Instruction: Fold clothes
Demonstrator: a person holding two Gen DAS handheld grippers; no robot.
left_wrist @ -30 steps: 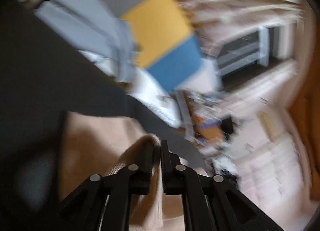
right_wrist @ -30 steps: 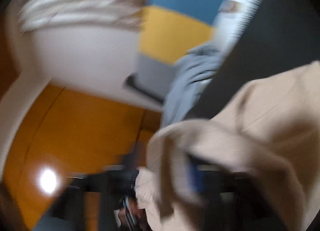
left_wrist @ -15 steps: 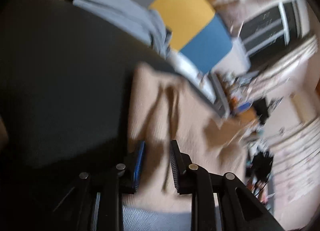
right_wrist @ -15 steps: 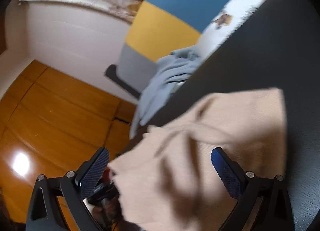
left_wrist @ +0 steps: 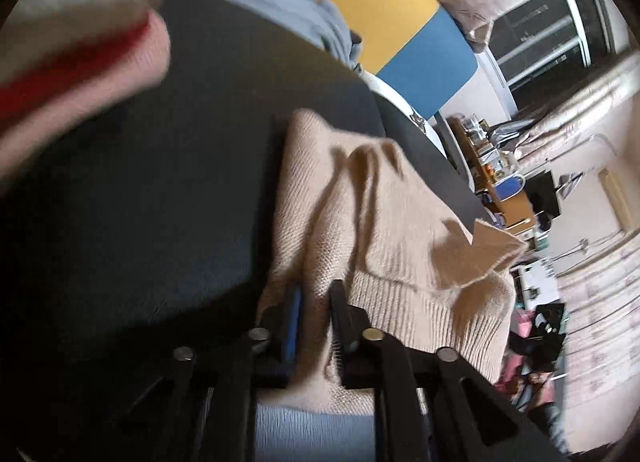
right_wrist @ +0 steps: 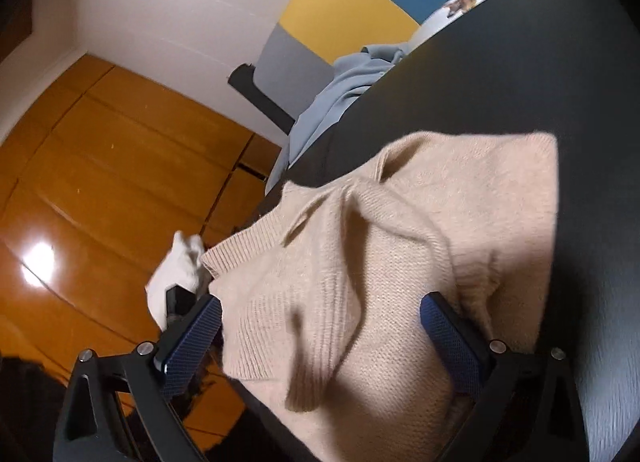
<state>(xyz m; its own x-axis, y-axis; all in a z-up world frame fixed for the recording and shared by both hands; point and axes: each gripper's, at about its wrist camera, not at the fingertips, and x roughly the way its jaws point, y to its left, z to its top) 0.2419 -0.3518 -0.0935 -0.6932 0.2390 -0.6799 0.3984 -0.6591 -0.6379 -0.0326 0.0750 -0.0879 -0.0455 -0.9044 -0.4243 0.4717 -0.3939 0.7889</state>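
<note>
Left gripper [left_wrist: 316, 302]: jaws narrow, beige sweater [left_wrist: 372, 221] fabric between them, but clamped or just slack I can't tell. Right gripper [right_wrist: 320, 326]: jaws spread wide, straddling the same sweater [right_wrist: 380, 262], no pinch. One sweater, lying rumpled on the dark table [left_wrist: 160, 181] just ahead of both grippers, its near hem overhanging the edge. One light-blue garment [right_wrist: 332, 101] far ahead at the table's far edge. Blurred pink-and-red sleeve [left_wrist: 80, 61] crosses left of the left gripper. Orange floor [right_wrist: 100, 161] left of the right gripper.

The sweater [right_wrist: 400, 262] lies on the table [right_wrist: 540, 73], a second garment [right_wrist: 340, 93] at its far edge.
</note>
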